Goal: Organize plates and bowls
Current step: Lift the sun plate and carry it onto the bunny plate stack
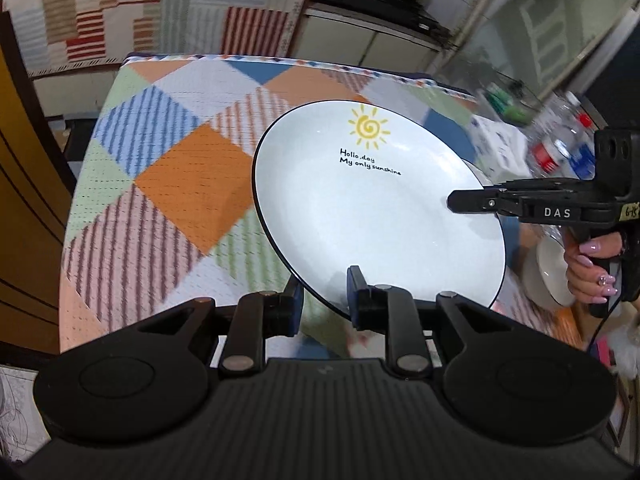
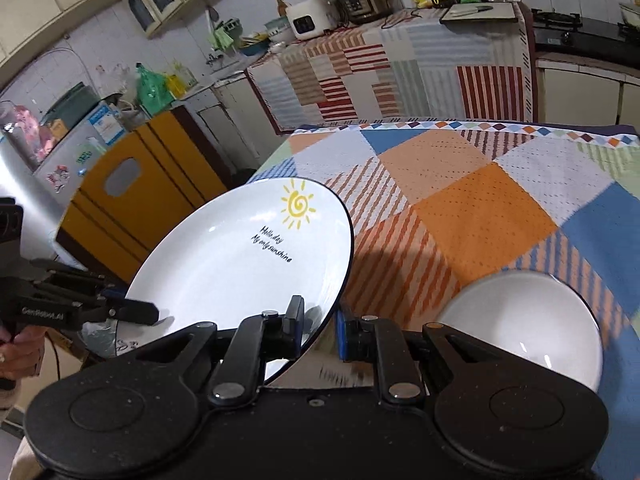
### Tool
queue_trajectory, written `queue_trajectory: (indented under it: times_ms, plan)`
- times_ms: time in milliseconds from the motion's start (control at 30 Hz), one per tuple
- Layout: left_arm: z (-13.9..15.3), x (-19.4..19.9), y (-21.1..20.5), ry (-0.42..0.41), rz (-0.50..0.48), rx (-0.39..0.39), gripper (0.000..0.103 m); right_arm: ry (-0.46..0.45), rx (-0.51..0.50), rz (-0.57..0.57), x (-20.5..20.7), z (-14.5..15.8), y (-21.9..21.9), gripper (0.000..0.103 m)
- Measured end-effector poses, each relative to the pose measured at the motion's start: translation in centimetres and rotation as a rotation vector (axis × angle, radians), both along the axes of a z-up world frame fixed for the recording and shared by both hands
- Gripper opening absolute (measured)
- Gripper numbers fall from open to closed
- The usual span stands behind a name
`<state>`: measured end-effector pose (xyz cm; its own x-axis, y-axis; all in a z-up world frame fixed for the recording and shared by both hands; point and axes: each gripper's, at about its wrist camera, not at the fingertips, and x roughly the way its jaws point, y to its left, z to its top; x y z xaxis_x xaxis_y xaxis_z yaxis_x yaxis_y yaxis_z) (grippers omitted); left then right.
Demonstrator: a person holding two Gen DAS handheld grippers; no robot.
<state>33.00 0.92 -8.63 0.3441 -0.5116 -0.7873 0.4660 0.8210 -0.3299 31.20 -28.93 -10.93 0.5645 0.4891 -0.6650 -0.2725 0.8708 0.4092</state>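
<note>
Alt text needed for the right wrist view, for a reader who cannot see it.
Both grippers pinch the rim of a white sun-print plate, held tilted above a patchwork tablecloth: the right gripper at its near edge, the left gripper on the left. A white bowl sits right.

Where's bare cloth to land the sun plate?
The sun plate is pinched by the left gripper and the right gripper. Free: the orange-and-blue squares of the tablecloth toward its far edge. Crowded: the right side, by the white bowl, and the bottles beyond.
</note>
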Motion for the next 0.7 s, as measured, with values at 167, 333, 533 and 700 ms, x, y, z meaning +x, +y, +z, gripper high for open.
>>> queue_trajectory:
  times_ms: [167,333,533,700]
  plan:
    - [0.2,-2.8,-1.3,0.022,-0.028,0.003,0.02,0.0,-0.018,-0.009,-4.0,0.9,-0.9,0.021]
    - [-0.9,-4.7,-2.2,0.092,-0.048,-0.004,0.02,0.023,-0.021,-0.012,-7.1,0.6,-1.7,0.021]
    - [-2.5,-6.2,-3.4,0.154,-0.062,0.005,0.02,0.066,-0.03,-0.043,-9.5,-0.9,-2.5,0.021]
    - [-3.7,-6.6,-3.8,0.2,-0.063,-0.004,0.02,0.088,-0.028,-0.07,-10.8,-2.3,-3.0,0.021]
